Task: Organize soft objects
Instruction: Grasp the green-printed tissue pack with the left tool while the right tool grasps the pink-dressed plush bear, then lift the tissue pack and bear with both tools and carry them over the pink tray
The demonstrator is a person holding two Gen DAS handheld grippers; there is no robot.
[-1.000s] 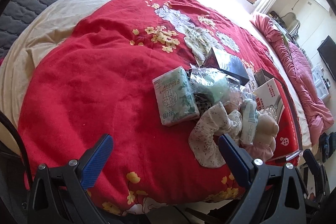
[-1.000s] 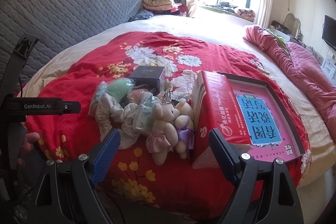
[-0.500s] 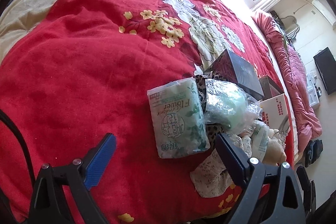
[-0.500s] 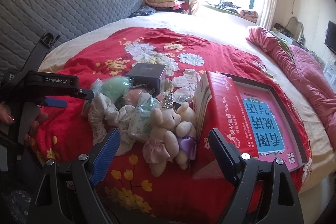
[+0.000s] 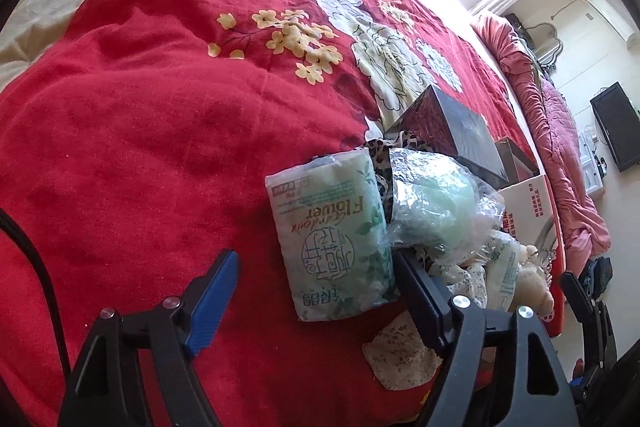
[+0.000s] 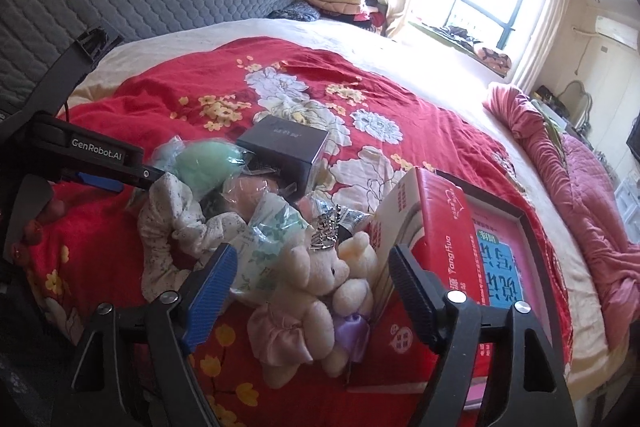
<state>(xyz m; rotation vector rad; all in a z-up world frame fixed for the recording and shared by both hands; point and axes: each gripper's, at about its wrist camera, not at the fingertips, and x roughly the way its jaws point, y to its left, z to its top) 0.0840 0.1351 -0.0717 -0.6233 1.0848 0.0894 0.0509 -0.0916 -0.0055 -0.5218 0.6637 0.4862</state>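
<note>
Your soft stuff sits in one pile near the front edge of the red floral quilt: tissue pack flat on the quilt at the pile's left side, bagged green sponge touching its right edge, floral cloth draped through the middle, second tissue pack against the plush bears, which lean on the red box. What changed: a second ago both cameras were further back and your jaws were at full spread; you've since dropped the left gripper in over the flat tissue pack and pushed the right gripper in toward the bears, and both sets of jaws have just been closing. Read: you're committing to two first picks, nothing sorted yet. Left: jaws still well apart, blue left pad over bare quilt, right finger level with the pack's right edge, so the pack's lower part is framed between them but not pinched; can't tell if that finger touches it. Right: jaws also well apart, bracketing the bears and second pack, no contact visible, nothing held. In the right view your left tool hangs just beside the sponge. Black box sits behind the pile; not soft, leave it.
</note>
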